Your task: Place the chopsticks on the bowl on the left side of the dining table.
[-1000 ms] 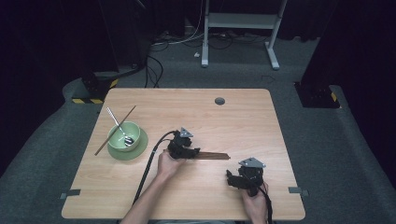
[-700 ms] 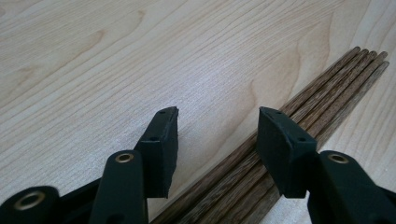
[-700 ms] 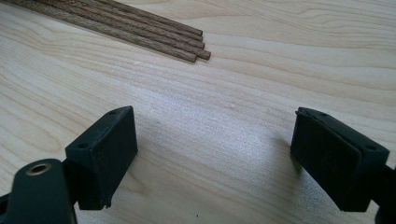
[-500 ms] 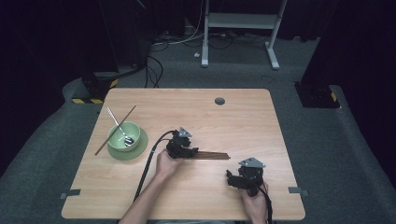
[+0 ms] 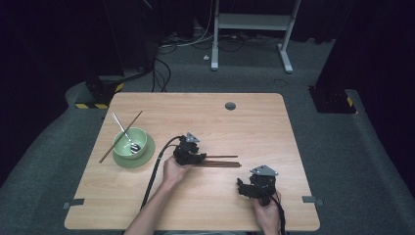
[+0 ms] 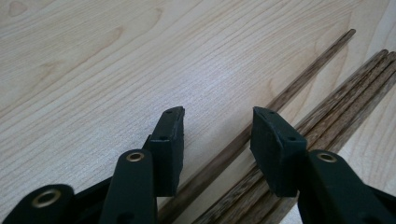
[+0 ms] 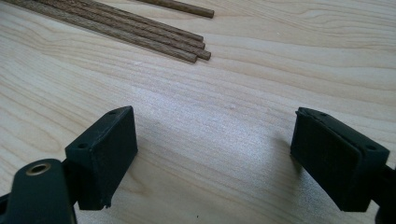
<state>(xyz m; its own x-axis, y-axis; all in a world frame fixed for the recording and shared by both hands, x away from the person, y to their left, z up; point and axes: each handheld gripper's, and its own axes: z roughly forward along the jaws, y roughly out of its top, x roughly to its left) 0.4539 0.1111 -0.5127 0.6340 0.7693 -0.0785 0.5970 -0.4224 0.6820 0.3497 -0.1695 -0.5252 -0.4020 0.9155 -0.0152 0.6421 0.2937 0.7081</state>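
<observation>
A bundle of dark wooden chopsticks (image 5: 220,164) lies on the wooden table (image 5: 254,127), with one single chopstick (image 5: 222,156) just beyond it. My left gripper (image 5: 199,157) is at their left ends. In the left gripper view its jaws (image 6: 218,116) stand partly open and have just been closing; the single chopstick (image 6: 299,79) lies between them untouched, and the bundle (image 6: 355,88) runs under the right jaw. My right gripper (image 5: 242,185) rests nearer the front edge, wide open (image 7: 215,121) over bare wood, short of the bundle's tips (image 7: 140,28).
At the left, a green bowl (image 5: 131,142) sits on a green plate (image 5: 142,159). It holds a metal spoon (image 5: 122,128), and one more chopstick (image 5: 134,120) leans across it. A round cable hole (image 5: 230,105) is near the far edge.
</observation>
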